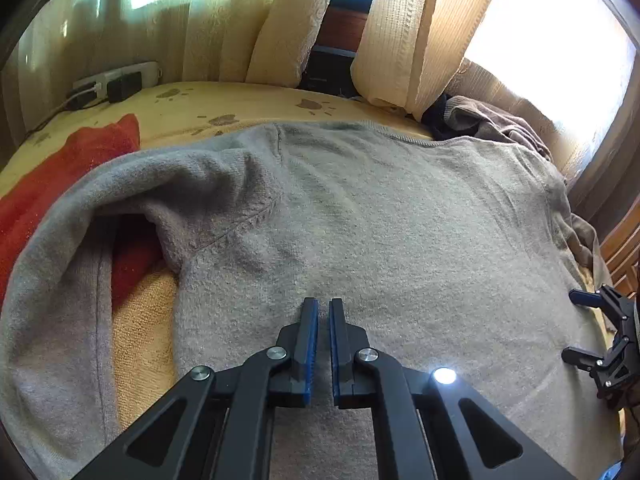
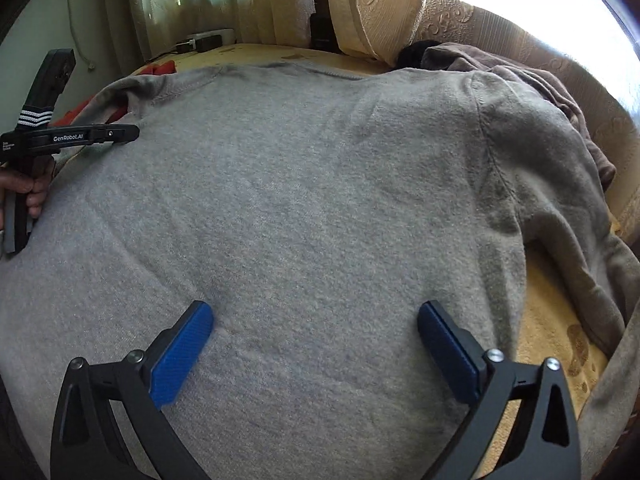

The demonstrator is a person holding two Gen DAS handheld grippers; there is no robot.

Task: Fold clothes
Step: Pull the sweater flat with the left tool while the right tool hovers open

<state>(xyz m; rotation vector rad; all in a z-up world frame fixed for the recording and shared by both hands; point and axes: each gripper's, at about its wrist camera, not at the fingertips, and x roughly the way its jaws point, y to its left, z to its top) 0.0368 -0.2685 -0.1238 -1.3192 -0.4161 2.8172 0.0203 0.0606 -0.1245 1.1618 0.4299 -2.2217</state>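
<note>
A grey sweater (image 1: pixel 400 220) lies spread flat on a yellow bedspread (image 1: pixel 248 100), collar at the far side. One sleeve (image 1: pixel 60 280) curls down the left side in the left wrist view. The other sleeve (image 2: pixel 580 240) drapes off to the right in the right wrist view. My left gripper (image 1: pixel 324 308) hovers over the sweater's lower body, shut, with nothing between its blue pads. My right gripper (image 2: pixel 316 312) stands wide open over the sweater's middle and holds no cloth. The right gripper (image 1: pixel 576 326) also shows at the sweater's right edge. The left gripper (image 2: pixel 134 133) shows at the left, held by a hand (image 2: pixel 32 188).
A red cloth (image 1: pixel 80 160) lies under the left sleeve. A brown garment (image 1: pixel 492 120) is heaped at the far right corner. A power strip (image 1: pixel 116 80) with cables sits at the far left. Curtains (image 1: pixel 280 20) hang behind the bed, and wooden furniture (image 1: pixel 624 248) stands at the right.
</note>
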